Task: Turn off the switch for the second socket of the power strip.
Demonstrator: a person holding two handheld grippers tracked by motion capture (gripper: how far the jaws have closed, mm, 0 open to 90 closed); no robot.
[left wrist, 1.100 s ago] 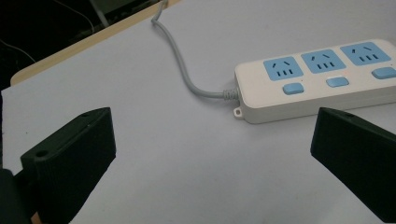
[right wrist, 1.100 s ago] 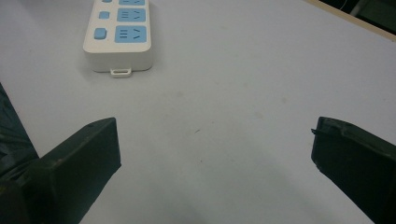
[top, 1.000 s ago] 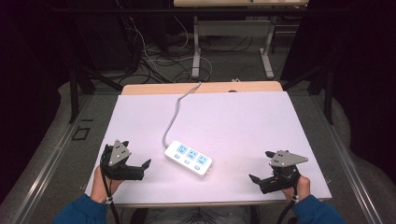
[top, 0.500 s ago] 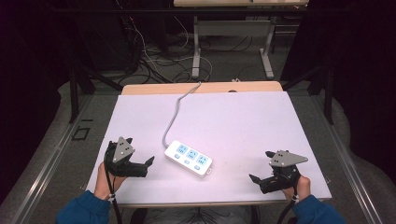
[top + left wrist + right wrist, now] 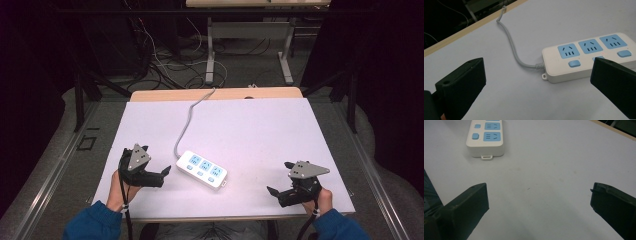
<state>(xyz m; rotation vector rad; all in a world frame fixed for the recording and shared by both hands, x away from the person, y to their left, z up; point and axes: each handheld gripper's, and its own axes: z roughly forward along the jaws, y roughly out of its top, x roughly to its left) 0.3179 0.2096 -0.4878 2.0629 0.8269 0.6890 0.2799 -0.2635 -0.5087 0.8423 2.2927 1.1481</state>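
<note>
Approach stage of work on a white power strip (image 5: 201, 169), which lies flat on the white table (image 5: 260, 130) a little left of centre near the person's edge, its three blue sockets facing up and a blue switch below each. A grey cord (image 5: 187, 125) leaves the strip's left end and runs in a loose curve to the far edge of the table, where it drops out of sight. The left gripper (image 5: 164, 172) is held just beside that cord end of the strip, jaws spread wide and holding nothing; in the left gripper view the power strip (image 5: 589, 56) sits between and just beyond the two black jaws, the right jaw overlapping its near edge in the picture, though contact cannot be confirmed. The right gripper (image 5: 272, 191) hangs low over bare table well to the right of the strip, jaws likewise spread and empty; its own view shows the strip's other end (image 5: 486, 137) some way ahead and to the left. Judged from this layout, nothing has yet been grasped or pressed: the strip lies untouched, and the closing of the left jaws on it, along with any part for the right gripper, remains to be done.
</note>
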